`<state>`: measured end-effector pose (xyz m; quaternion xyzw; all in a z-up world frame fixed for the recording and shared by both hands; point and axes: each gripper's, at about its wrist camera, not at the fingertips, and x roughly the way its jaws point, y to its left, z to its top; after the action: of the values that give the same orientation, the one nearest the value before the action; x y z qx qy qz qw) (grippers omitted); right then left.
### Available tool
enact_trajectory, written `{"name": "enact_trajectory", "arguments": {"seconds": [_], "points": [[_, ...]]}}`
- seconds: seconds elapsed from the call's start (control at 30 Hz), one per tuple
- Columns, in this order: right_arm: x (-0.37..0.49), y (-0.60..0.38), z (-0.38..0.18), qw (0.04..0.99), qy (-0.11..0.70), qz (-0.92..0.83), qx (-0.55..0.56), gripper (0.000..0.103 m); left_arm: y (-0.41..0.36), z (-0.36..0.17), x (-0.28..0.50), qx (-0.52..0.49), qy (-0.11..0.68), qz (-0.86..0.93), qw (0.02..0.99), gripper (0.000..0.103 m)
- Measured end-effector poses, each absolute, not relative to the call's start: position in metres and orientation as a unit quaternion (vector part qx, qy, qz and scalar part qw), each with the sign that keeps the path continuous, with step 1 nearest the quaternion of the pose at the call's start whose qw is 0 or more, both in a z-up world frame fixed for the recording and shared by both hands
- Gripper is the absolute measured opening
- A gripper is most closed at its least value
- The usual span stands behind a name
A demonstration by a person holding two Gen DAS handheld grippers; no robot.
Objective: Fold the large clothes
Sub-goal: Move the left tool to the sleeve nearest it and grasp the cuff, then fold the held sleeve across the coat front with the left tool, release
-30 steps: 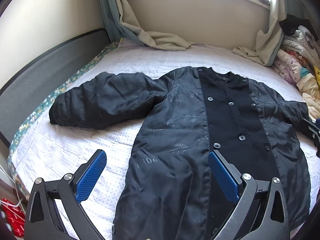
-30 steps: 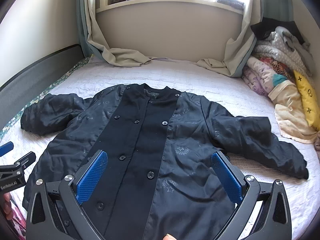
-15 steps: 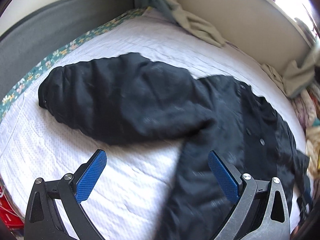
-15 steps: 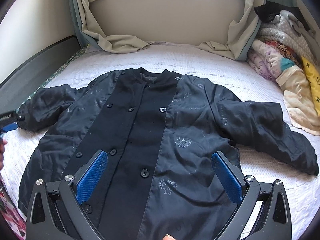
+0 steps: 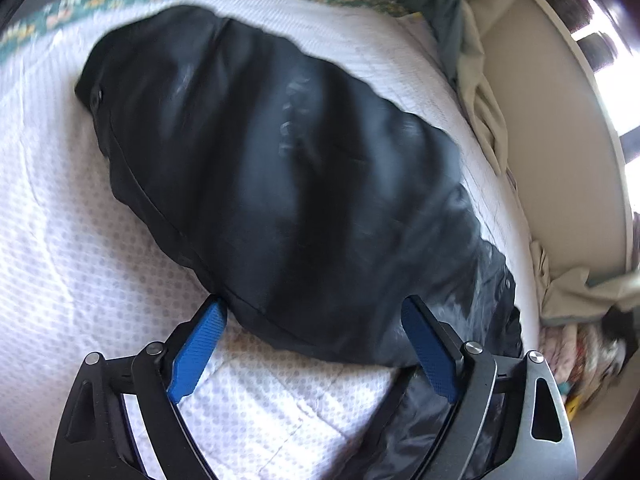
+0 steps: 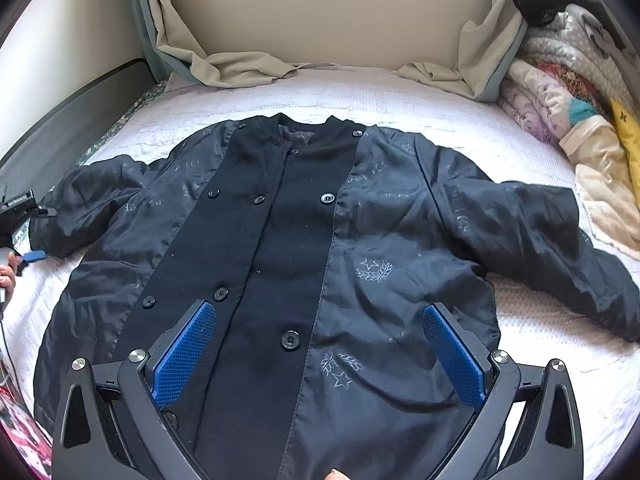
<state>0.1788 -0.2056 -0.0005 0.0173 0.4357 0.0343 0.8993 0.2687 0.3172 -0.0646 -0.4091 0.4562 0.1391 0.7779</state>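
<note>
A dark navy padded jacket (image 6: pixel 304 248) with a black button placket lies spread face up on the white bed (image 6: pixel 400 96), both sleeves out to the sides. My right gripper (image 6: pixel 318 344) is open and empty, hovering over the jacket's lower front. My left gripper (image 5: pixel 314 340) is open, low over the jacket's left sleeve (image 5: pixel 260 160), its blue pads on either side of the sleeve near the armpit. The left gripper also shows at the left edge of the right wrist view (image 6: pixel 20 216), by the sleeve's cuff end.
A grey bed frame (image 6: pixel 60 120) runs along the left side. Beige curtains (image 6: pixel 240 68) pool at the bed's far end under the window sill. A pile of folded blankets and clothes (image 6: pixel 568 92) sits at the right side.
My left gripper has swung left and dropped close onto the left sleeve. My right gripper has moved forward and lower over the jacket's front.
</note>
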Motion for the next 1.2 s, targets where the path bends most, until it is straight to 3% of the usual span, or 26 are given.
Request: {"name": "enact_trajectory", "arguments": {"seconds": [0.33, 0.43, 0.5, 0.6, 0.97, 1.2], "points": [[0.181, -0.208, -0.009, 0.891, 0.451, 0.035, 0.028, 0.103, 0.332, -0.096, 0.284, -0.454, 0.437, 0.146, 0.762, 0.084], [0.181, -0.208, -0.01, 0.891, 0.451, 0.033, 0.027, 0.103, 0.334, -0.1, 0.288, -0.461, 0.425, 0.145, 0.765, 0.059], [0.181, -0.207, -0.011, 0.891, 0.452, 0.033, 0.027, 0.103, 0.333, -0.103, 0.288, -0.472, 0.418, 0.144, 0.763, 0.035], [0.182, -0.206, -0.013, 0.89, 0.454, 0.031, 0.024, 0.103, 0.331, -0.095, 0.288, -0.467, 0.405, 0.149, 0.772, 0.023], [0.179, -0.211, -0.008, 0.895, 0.445, 0.023, 0.029, 0.103, 0.234, 0.022, 0.286, -0.216, 0.338, 0.168, 0.9, 0.018], [0.176, -0.222, 0.0, 0.897, 0.439, 0.007, 0.045, 0.103, 0.136, 0.063, 0.277, -0.088, 0.303, 0.111, 0.942, 0.018]]}}
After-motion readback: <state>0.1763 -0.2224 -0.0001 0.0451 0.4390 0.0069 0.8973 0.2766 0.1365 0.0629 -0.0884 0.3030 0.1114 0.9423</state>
